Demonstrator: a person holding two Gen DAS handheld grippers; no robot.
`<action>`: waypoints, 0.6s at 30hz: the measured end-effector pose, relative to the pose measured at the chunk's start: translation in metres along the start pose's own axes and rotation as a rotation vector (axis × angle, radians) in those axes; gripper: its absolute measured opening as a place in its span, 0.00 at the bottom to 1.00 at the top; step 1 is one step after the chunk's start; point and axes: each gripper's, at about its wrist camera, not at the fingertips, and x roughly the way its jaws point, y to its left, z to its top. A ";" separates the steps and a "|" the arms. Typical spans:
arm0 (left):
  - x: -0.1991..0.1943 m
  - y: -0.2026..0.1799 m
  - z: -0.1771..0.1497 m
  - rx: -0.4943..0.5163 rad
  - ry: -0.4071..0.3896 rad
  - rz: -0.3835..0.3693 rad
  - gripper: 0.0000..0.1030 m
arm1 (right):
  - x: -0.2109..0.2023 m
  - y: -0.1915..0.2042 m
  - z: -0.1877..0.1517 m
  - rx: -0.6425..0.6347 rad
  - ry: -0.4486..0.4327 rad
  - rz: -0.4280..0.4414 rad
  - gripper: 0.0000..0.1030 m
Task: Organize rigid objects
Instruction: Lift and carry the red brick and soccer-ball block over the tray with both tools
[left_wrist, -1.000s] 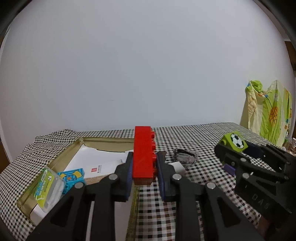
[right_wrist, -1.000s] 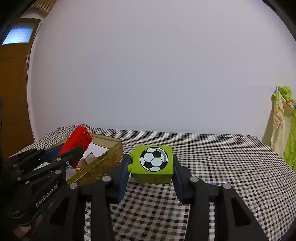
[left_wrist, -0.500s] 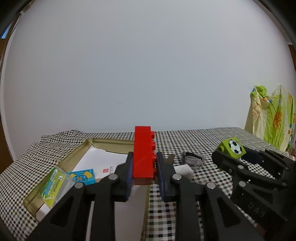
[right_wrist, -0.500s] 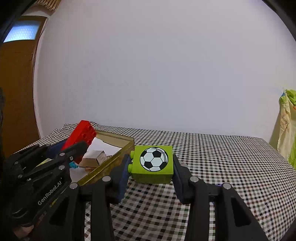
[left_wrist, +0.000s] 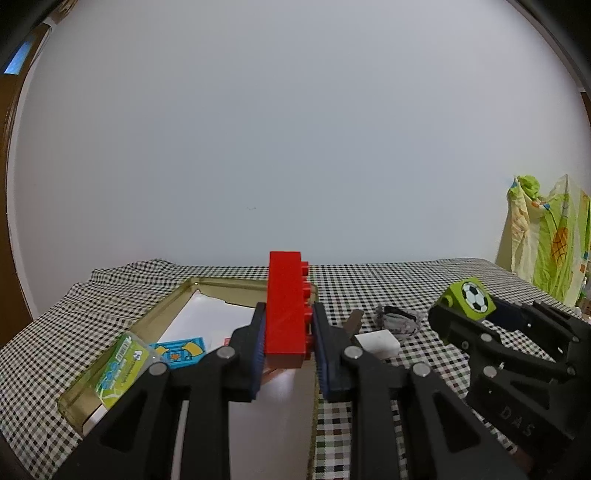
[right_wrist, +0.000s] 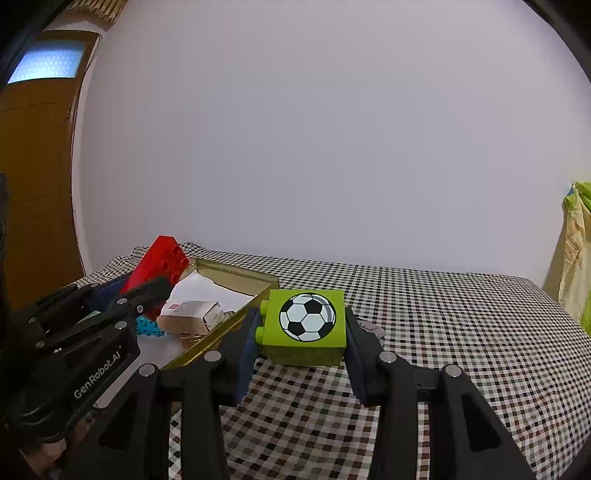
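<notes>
A long red brick (left_wrist: 286, 310) stands upright between the pads of my left gripper (left_wrist: 287, 334), which is shut on it above the gold tray (left_wrist: 221, 286). The same red brick (right_wrist: 157, 267) shows at the left of the right wrist view. My right gripper (right_wrist: 301, 332) is shut on a green block with a football print (right_wrist: 306, 325), held above the checked cloth just right of the tray's corner (right_wrist: 258, 282). From the left wrist view the green block (left_wrist: 467, 297) sits at the right, in the other gripper.
The tray holds a white sheet (left_wrist: 207, 314), a blue card (left_wrist: 181, 350), a green-labelled clear case (left_wrist: 122, 369) and a small cardboard box (right_wrist: 192, 317). On the cloth lie a white block (left_wrist: 376, 341) and a grey crumpled item (left_wrist: 397, 319). A patterned fabric (left_wrist: 546, 240) hangs at far right.
Both views have swung a little leftward, so the tray sits further right in frame. Both grips are unchanged.
</notes>
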 end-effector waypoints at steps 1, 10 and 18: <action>0.000 0.000 0.000 -0.001 -0.001 0.002 0.21 | -0.004 -0.003 0.000 -0.001 -0.001 0.001 0.44; -0.003 0.010 -0.001 -0.018 -0.015 0.026 0.21 | -0.005 -0.003 -0.002 -0.005 -0.005 0.014 0.44; -0.004 0.017 -0.001 -0.028 -0.017 0.040 0.21 | -0.005 -0.012 -0.002 -0.006 -0.009 0.018 0.44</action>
